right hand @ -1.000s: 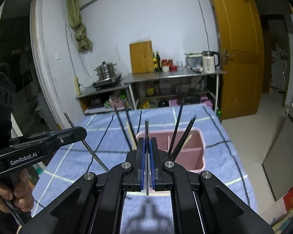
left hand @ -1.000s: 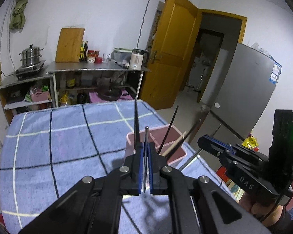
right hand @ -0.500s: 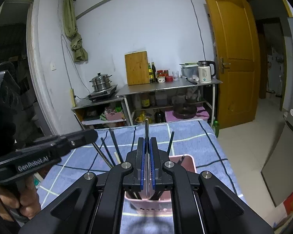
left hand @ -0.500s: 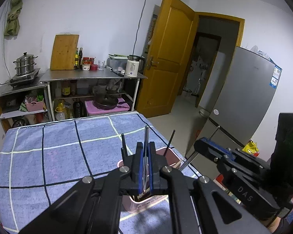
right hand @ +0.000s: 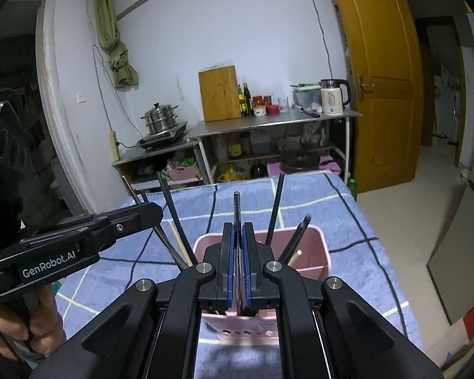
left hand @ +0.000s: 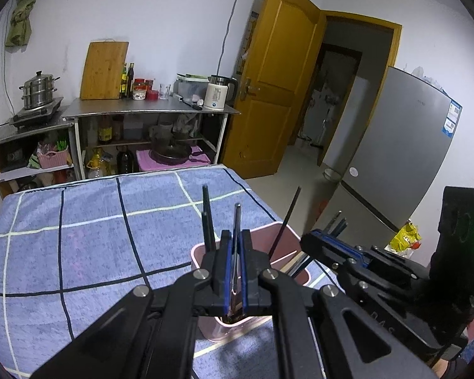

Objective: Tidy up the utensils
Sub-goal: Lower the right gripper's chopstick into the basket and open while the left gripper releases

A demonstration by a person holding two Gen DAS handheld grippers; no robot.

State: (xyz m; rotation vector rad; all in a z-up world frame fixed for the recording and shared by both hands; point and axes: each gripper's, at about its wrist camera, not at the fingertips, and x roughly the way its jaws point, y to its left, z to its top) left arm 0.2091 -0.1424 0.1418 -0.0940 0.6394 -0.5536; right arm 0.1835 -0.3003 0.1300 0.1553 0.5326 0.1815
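Both grippers hover over a pink utensil holder (right hand: 312, 246) at six o'clock on the blue cloth (left hand: 79, 237). Left gripper (left hand: 233, 262) and right gripper (right hand: 237, 252) each clamp one metal chopstick (left hand: 236, 221) (upright).

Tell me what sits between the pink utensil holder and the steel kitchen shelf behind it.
Only bare blue checked cloth between the pink utensil holder and the steel shelf; the right wrist view shows this best.

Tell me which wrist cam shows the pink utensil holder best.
Right wrist: the pink utensil holder shows its rim, inner divider and front wall. In the left wrist view the pink utensil holder is mostly hidden behind the left gripper.
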